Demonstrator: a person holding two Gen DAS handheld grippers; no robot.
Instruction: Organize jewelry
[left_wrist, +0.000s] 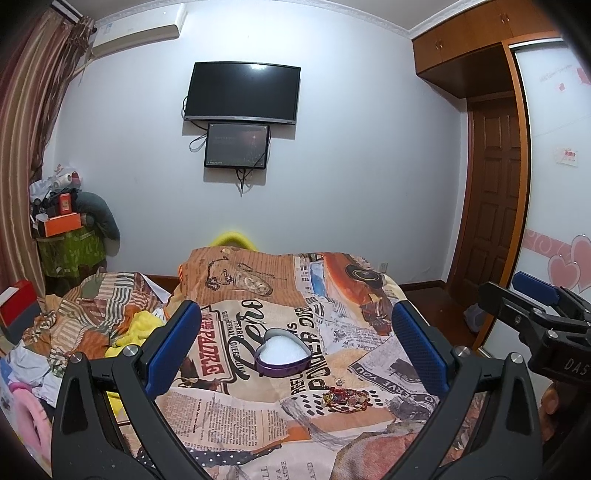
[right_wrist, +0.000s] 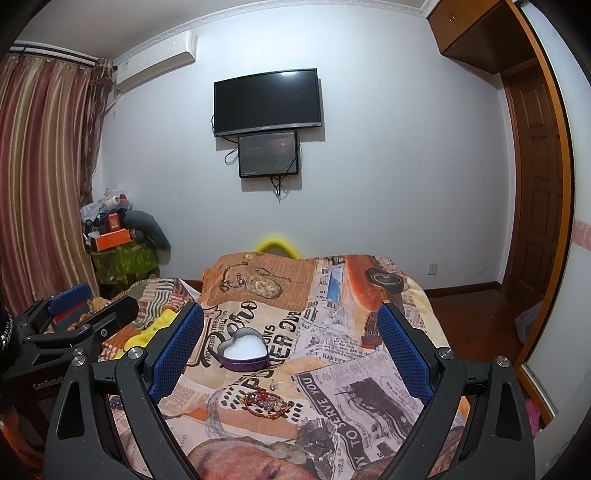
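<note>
A purple heart-shaped jewelry box (left_wrist: 282, 354) with a white lining stands open on the patterned bedspread (left_wrist: 229, 413); it also shows in the right wrist view (right_wrist: 243, 350). A red and gold beaded bracelet (left_wrist: 345, 398) lies in front of it, also seen in the right wrist view (right_wrist: 267, 402). A small silver piece (right_wrist: 273, 384) lies between them. My left gripper (left_wrist: 295, 343) is open and empty above the bed, short of the box. My right gripper (right_wrist: 291, 350) is open and empty, beside the left one (right_wrist: 88, 306).
A TV (left_wrist: 242, 92) and a smaller screen (left_wrist: 237, 146) hang on the far wall. Crumpled bedding and yellow cloth (left_wrist: 133, 332) lie at left. A cluttered stand (left_wrist: 70, 236) is by the curtain. A wardrobe and door (left_wrist: 495, 192) are at right.
</note>
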